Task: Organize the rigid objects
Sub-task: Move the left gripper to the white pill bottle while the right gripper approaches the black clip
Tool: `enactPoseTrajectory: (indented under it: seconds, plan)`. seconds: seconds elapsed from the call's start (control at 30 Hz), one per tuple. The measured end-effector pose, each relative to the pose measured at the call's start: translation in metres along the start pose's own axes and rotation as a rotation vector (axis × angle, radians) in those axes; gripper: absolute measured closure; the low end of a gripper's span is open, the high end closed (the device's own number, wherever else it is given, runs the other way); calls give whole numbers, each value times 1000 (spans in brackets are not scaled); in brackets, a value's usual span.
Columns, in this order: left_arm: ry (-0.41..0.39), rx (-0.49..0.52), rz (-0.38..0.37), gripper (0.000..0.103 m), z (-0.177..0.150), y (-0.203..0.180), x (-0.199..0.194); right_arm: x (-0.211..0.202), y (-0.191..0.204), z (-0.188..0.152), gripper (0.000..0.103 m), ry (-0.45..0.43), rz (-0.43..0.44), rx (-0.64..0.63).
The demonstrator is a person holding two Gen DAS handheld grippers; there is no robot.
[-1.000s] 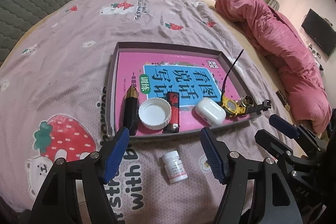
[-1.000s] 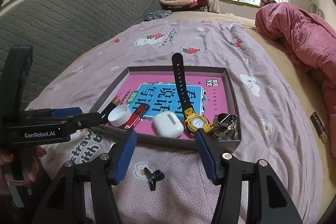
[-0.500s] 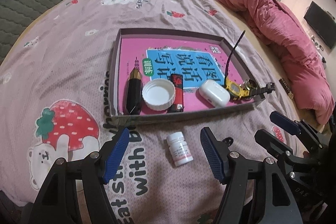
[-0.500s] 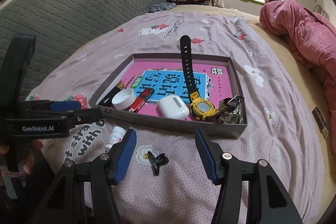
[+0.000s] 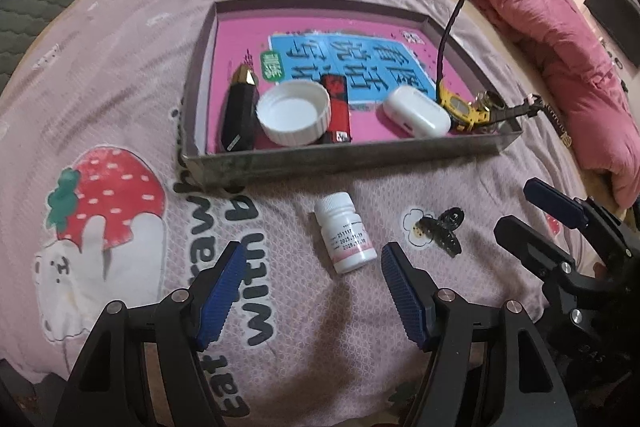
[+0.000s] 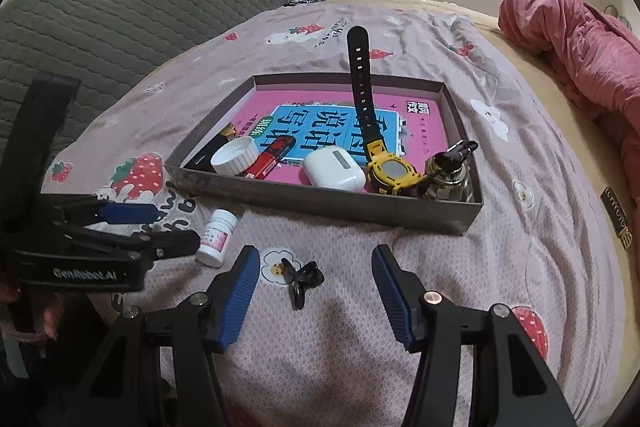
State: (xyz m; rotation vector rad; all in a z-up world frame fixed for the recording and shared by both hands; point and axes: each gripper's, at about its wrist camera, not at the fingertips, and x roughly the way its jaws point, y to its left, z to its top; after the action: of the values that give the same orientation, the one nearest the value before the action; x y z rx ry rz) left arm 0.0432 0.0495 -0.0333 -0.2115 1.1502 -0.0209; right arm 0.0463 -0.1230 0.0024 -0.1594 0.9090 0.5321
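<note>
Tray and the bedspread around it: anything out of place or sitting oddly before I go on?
Two things lie outside the tray, on the bedspread: a white pill bottle on its side and a black hair clip. Inside the tray, the yellow watch has one strap sticking straight up, its other strap over the rim.

The right gripper [image 6: 312, 291] hangs over the bed [image 6: 500, 267] with its jaws spread wide around a small black clip [image 6: 302, 279]. Just left of the clip lies a white pill bottle [image 6: 216, 237], beside the left gripper [image 6: 160, 227]. Toward the headboard sits a shallow tray [image 6: 320, 201] holding a white cap [image 6: 234, 157], a white earbud case [image 6: 334, 169] and a yellow watch [image 6: 390, 171].
</note>
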Motion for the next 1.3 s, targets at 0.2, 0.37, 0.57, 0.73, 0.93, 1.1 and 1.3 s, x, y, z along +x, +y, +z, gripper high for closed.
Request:
enactPoseTrajectory:
  seconds: [0.2,0.37,0.57,0.73,0.93,1.1,1.3]
  plan:
    - [34,-19,22,31,3,0,16,10,3,-6,45,28,6,-9]
    - [53,-31,32,31,11,-5,27,18,6,-10,45,42,6,-18]
    - [66,-62,23,36,19,-6,35,31,12,-16,45,65,-26,-94]
    - [73,-84,2,39,23,-5,40,43,12,-19,45,81,-17,-112]
    - [64,-115,5,47,29,1,46,57,11,-21,46,102,-15,-146]
    - [59,-115,10,53,31,0,51,63,14,-20,57,93,-8,-168]
    - [62,-123,27,60,30,3,55,70,17,-19,73,90,6,-178]
